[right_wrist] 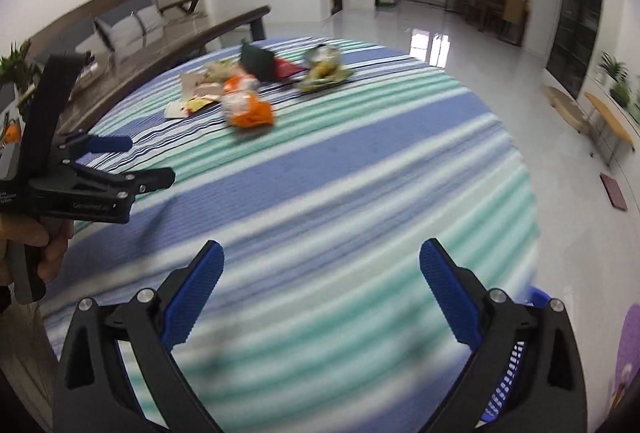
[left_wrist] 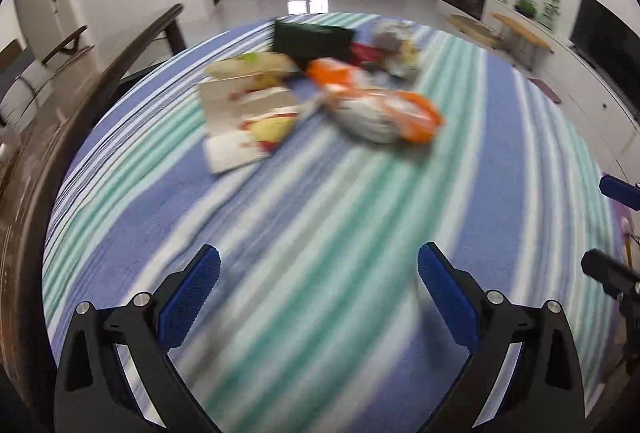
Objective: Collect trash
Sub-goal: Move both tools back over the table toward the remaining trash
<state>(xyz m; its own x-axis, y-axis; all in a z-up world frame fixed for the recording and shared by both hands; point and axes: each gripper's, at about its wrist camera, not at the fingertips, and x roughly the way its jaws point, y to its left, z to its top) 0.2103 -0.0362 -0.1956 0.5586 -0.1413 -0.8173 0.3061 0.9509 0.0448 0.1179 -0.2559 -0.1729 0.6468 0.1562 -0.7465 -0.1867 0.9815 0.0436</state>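
trash sits in a loose pile at the far side of the striped tablecloth (left_wrist: 320,217): an orange and white wrapper (left_wrist: 380,109) nearest, flattened white cartons (left_wrist: 248,117) to its left, a dark green box (left_wrist: 312,41) behind, and a crumpled clear bag (left_wrist: 394,49) at far right of the pile. left gripper (left_wrist: 319,269) hovers over bare cloth, well apart from the pile, jaws spread wide and holding nothing. right gripper (right_wrist: 321,263) is likewise wide open and empty, also well short of the pile. a blue basket (right_wrist: 508,373) peeks in at the near right edge of the right view. the wrapper looks light, soft and crinkly, likely slippery, so pinching a bunched fold should hold better than a flat face. the cartons look stiff and thin; an edge is probably the place to grip.
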